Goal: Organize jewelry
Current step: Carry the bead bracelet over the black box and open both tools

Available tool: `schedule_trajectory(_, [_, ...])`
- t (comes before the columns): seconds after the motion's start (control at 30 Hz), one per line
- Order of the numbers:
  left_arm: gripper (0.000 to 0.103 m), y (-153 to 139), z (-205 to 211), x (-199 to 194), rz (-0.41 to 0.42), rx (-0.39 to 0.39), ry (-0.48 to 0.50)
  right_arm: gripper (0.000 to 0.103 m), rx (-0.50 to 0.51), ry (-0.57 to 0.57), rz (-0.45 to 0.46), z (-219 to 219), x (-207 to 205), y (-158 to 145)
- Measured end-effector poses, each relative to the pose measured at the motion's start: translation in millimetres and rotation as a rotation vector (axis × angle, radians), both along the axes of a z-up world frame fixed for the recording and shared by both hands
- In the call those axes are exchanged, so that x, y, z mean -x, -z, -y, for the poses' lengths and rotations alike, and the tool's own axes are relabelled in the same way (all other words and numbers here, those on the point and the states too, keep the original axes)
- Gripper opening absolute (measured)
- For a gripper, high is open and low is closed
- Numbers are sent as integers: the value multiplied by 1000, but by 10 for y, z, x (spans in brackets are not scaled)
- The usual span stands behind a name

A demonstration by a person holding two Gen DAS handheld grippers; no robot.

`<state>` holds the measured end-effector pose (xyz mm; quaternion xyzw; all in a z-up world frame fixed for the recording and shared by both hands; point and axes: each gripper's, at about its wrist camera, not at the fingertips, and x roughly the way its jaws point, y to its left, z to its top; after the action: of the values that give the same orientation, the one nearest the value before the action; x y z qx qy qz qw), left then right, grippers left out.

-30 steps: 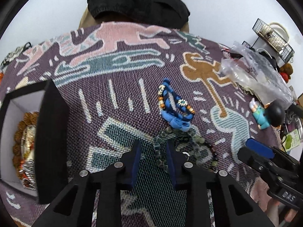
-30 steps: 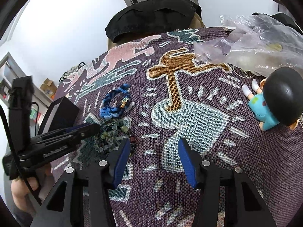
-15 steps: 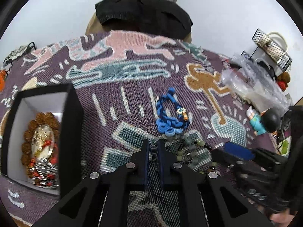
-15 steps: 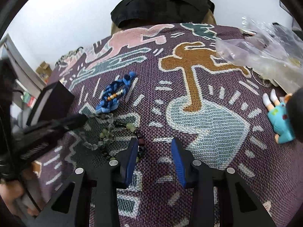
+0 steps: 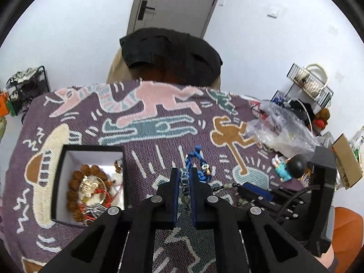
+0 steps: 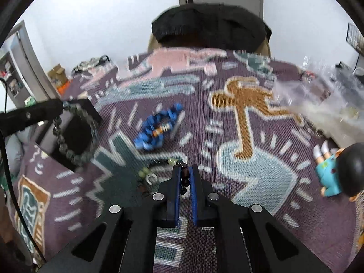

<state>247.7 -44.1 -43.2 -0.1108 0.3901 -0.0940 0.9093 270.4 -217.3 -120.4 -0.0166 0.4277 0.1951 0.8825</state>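
Partly done. Lower left of the left wrist view: black box, open, already holding a brown bead bracelet plus a few other pieces too tangled to tell apart. Centre of that view: left gripper with jaws narrow, clamped on a grey-green bead bracelet; in the right wrist view, middle left, same bracelet hanging as a loop off the fingertips, lifted clear of the cloth, in front of the box. Still left on the cloth: blue braided bracelet, frame centre, untouched. Lower centre of the right wrist view: right gripper with jaws narrow, pinching a dark bead string; pale green beads and a small ring just left of the tips, lying on the cloth, probably the same string. Far right: toy figure, plastic bag, not jewelry. Both grippers angled down and forward over the cloth, left one raised, right one low at the surface. Remaining, by estimate: three pieces into the box.
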Motion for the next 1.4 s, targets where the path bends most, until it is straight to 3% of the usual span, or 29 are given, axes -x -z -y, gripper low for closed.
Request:
schedule_trajectory(0.37, [9, -320, -300, 157, 72, 12, -44, 9, -65, 0, 123, -21, 152, -644])
schedule_trajectory(0.57, [9, -306, -557, 194, 78, 27, -88, 9, -105, -23, 159, -124, 242, -869])
schedule_trajectory(1.0, [9, -17, -1016, 185, 39, 74, -179, 9, -122, -94, 165, -568, 273, -963])
schedule_trajectory(1.2, [10, 121, -1276, 171, -18, 123, -212, 9, -115, -134, 164, -869, 234, -970])
schedule_trajectory(1.4, [11, 193, -1507, 264, -33, 117, -255, 9, -116, -183, 162, -1227, 214, -973])
